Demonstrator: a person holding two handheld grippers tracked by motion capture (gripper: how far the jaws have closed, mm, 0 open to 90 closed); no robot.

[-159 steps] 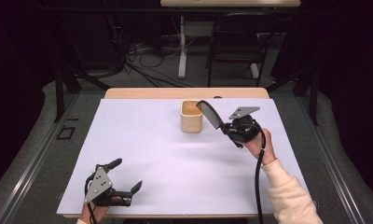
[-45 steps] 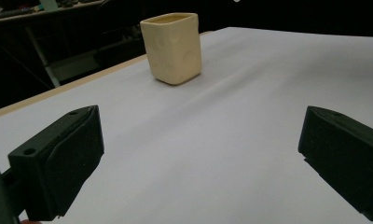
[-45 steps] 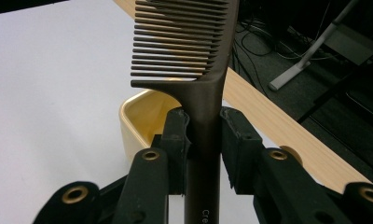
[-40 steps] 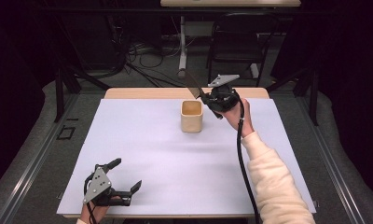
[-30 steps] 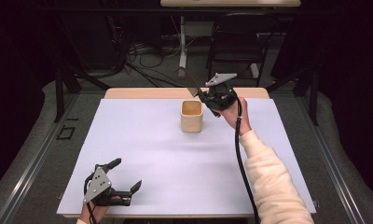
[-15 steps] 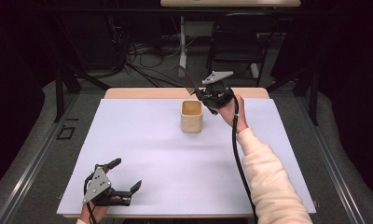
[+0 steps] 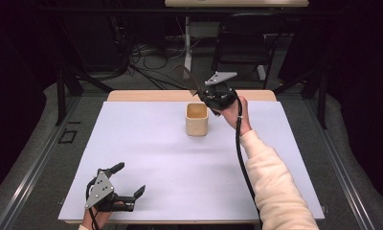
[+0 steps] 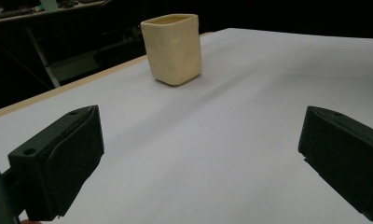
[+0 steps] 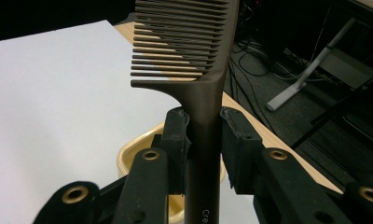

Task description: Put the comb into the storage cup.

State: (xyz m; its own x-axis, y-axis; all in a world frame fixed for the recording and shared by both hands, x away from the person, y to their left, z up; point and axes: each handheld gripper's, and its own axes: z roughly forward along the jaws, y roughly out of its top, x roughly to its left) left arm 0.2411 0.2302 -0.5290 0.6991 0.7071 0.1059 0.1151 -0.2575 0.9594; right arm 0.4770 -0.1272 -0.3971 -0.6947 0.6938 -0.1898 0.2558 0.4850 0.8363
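Two grippers on this one, each in one of the person's hands, and they're doing very different things. Over at the far side of the table [image 7: 146, 143], the right gripper [image 7: 206, 94] is up in the air just right of the cream cup [image 7: 197, 119], held by a hand in a pale sleeve [image 7: 271, 184]. Its jaws are pinched tight on the handle of a dark brown comb [image 9: 194, 60]. In the right gripper view you can see both pads [image 9: 177, 135] pressed flat against the handle, one on each side, with the toothed end sticking up past them and the teeth pointing left in that view. The cup's rim peeks out right below and behind the jaws there, so the comb sits above the cup's mouth or very close to it; I can't tell whether the handle's lower end is inside the cup, since the gripper hides it. From the high view the comb tilts up and to the left, out over the far edge of the table.

Meanwhile the left gripper [image 7: 129, 184] sits down at the near left corner, low by the white tabletop, well apart from everything. Its jaws stand wide open with nothing between them; the left gripper view looks straight across bare table to the cup [image 8: 172, 49] standing upright in the distance.
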